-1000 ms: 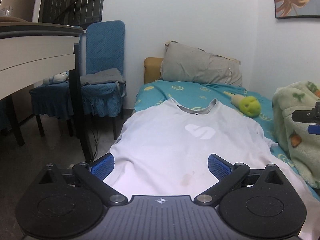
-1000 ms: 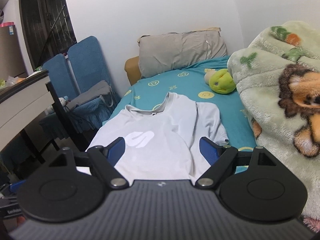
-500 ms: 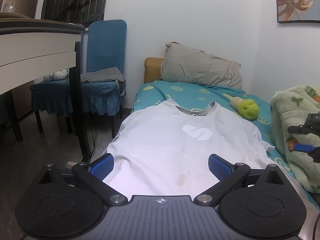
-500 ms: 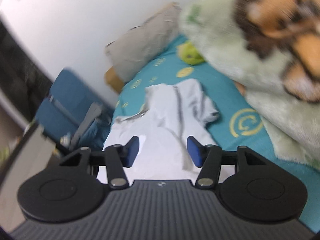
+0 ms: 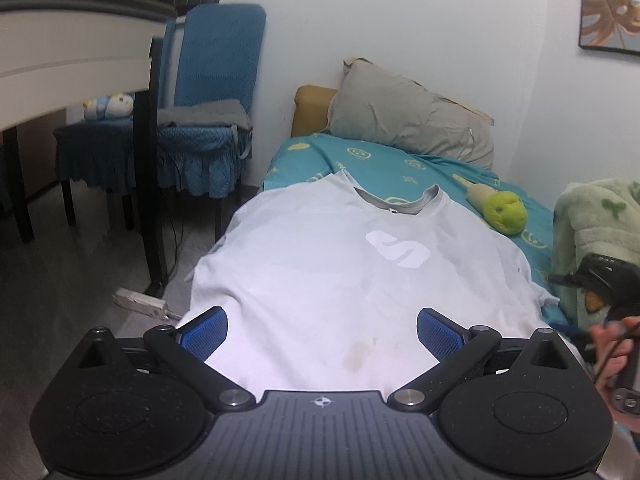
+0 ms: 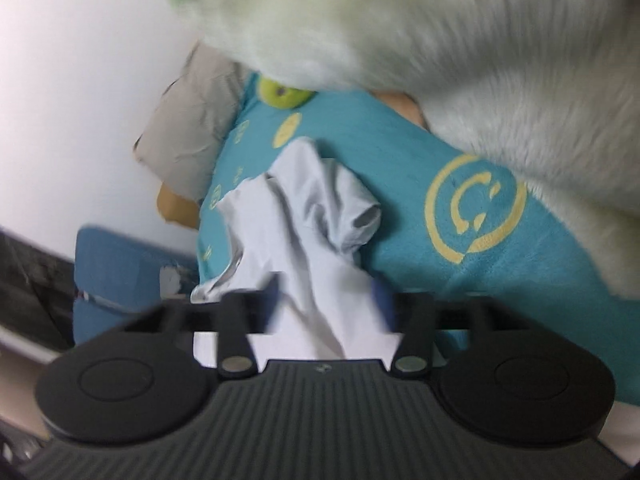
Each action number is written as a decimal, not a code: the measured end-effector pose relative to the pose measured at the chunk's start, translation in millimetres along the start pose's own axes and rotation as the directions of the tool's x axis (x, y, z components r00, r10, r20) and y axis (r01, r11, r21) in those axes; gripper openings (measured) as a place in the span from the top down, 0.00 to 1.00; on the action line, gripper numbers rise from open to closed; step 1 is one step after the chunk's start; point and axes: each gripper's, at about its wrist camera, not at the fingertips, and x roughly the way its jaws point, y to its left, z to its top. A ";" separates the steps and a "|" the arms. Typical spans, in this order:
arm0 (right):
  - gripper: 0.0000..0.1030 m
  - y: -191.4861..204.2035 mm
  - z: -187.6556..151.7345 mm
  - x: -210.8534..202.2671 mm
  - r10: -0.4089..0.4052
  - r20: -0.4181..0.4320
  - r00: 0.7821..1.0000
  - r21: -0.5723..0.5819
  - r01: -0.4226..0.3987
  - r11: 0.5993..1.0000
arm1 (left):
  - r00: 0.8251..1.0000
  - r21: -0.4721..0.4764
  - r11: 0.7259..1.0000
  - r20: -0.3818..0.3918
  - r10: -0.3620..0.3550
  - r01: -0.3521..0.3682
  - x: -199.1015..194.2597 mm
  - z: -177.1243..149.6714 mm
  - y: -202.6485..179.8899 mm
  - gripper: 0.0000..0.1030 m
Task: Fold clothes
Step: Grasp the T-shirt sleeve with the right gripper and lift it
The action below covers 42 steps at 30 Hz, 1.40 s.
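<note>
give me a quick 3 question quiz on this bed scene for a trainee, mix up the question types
1. True or false: the white t-shirt lies spread on the teal bedsheet, logo side up.
2. Multiple choice: what lies beside the shirt's collar, near the grey pillow? A) a green plush toy B) a red mug C) a folded towel
3. Short answer: is the left hand-held gripper holding the shirt?

Key
1. True.
2. A, the green plush toy.
3. No. Its jaws stand wide open over the hem, with nothing pinched.
</note>
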 end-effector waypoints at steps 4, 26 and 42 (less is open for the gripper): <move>0.19 4.7 -2.7 21.1 0.027 0.037 0.999 -0.015 -0.026 1.000 | 1.000 -0.011 1.000 -0.019 0.017 -0.017 24.6 -1.9 8.6 0.01; 0.87 97.9 24.8 72.3 -0.167 0.489 0.856 -0.466 0.418 0.780 | 0.998 -0.096 0.994 -0.023 -0.051 0.049 75.2 -9.0 34.3 0.01; 0.72 152.5 -132.4 119.5 -0.085 0.063 0.994 -0.974 0.080 0.214 | 0.997 -0.063 0.998 0.071 0.028 -0.023 56.2 7.5 44.8 0.01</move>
